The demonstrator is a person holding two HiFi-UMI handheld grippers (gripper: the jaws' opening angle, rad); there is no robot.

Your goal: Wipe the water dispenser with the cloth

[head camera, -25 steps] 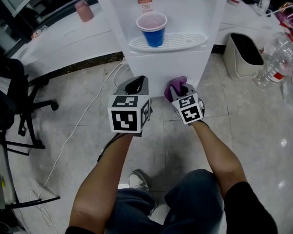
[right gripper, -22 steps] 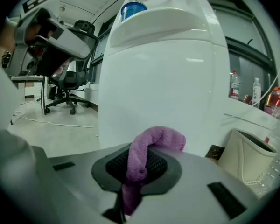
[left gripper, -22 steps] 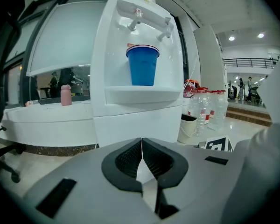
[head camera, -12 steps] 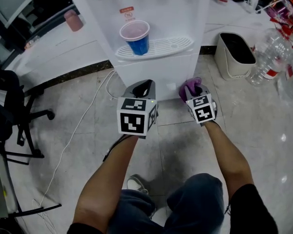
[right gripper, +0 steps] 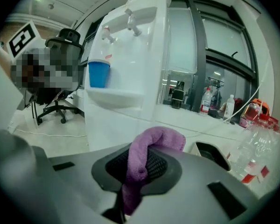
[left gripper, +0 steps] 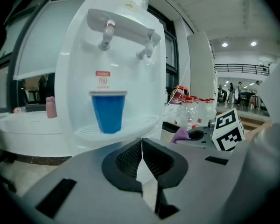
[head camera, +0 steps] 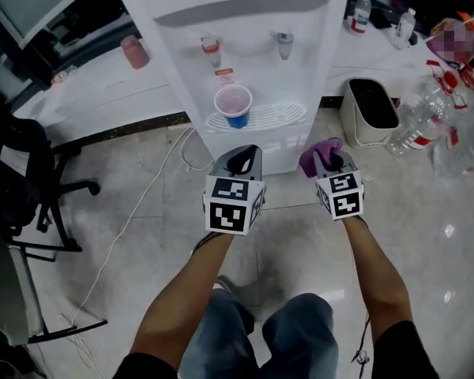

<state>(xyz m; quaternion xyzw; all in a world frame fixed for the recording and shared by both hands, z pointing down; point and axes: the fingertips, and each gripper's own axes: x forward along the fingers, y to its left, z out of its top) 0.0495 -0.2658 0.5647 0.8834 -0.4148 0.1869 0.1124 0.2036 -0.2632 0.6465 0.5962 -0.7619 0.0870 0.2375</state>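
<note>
Before the water dispenser (head camera: 245,46), both tools hang low, facing its lower cabinet. The right tool (head camera: 325,161) is pinching the purple cloth (head camera: 319,153); in the right gripper view the cloth (right gripper: 147,148) folds over between the jaws and does not reach the white front ahead. The left tool (head camera: 238,163) is pressed together on nothing, its pads meeting along a thin seam in its own view.

Over the last second the head view has drawn back and lifted. The two taps (head camera: 212,49) and the upper panel now show, where only the drip tray (head camera: 280,115) and the blue cup (head camera: 234,106) showed before. The cloth has stayed in the same grip throughout.

The cloth touches nothing now, so this is probably a pause between strokes. With the whole front in sight, the upper panel or taps seem the likely next area, and the cup stands in the way of the tray.
</note>
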